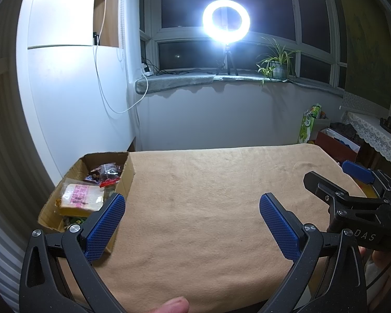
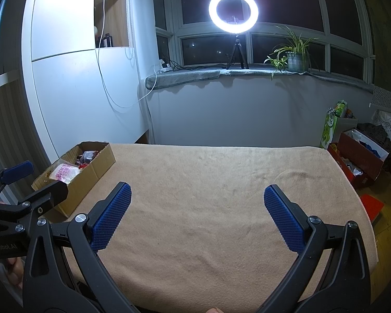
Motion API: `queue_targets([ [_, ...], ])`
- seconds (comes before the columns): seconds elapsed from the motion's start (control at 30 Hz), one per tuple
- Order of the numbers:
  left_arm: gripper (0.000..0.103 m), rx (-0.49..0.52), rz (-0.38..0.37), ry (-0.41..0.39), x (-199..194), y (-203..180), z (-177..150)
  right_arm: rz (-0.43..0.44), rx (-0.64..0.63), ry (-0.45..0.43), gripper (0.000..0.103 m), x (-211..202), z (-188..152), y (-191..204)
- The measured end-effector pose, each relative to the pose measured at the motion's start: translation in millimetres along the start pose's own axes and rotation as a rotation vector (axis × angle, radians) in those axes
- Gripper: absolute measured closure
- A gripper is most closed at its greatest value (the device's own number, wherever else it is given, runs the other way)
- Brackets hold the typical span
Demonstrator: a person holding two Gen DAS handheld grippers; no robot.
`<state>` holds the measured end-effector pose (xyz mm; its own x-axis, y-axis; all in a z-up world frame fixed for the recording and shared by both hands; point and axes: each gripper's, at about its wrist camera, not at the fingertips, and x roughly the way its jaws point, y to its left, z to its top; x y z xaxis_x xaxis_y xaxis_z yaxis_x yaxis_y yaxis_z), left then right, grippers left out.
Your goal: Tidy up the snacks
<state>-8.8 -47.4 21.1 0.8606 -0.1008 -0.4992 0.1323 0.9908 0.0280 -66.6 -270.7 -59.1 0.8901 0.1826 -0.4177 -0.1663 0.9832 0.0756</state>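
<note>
An open cardboard box (image 1: 129, 174) stands at the table's left edge and holds several snack packets, among them a pale bag with pink print (image 1: 81, 196) and a clear bag of dark snacks (image 1: 107, 172). The box also shows in the right wrist view (image 2: 96, 167). My left gripper (image 1: 193, 208) is open and empty, low over the tan cloth just right of the box. My right gripper (image 2: 196, 200) is open and empty over the middle of the cloth. Each gripper shows at the edge of the other's view.
The table is covered by a tan cloth (image 1: 216, 195). A white cabinet (image 1: 65, 91) stands behind the box. A ring light (image 1: 226, 20) and a potted plant (image 1: 279, 65) sit on the windowsill. Red boxes (image 2: 359, 156) and a green bag (image 2: 331, 127) lie right of the table.
</note>
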Motion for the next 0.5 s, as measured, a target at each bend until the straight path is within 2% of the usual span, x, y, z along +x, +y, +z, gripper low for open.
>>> queue_targets([
  [0.3,0.0,-0.005,-0.016,-0.011,-1.2,-0.6,-1.4,0.001,0.001,0.004,0.0,1.6,-4.3,-0.4],
  [0.4,0.001,-0.002,0.036,-0.027,-3.2,-0.7,-3.9,0.002,0.002,0.005,0.0,1.5,-5.2,-0.1],
  [0.5,0.001,0.011,0.054,-0.023,-2.0,-1.6,-4.1,0.001,0.002,0.005,0.0,2.4,-5.4,-0.5],
])
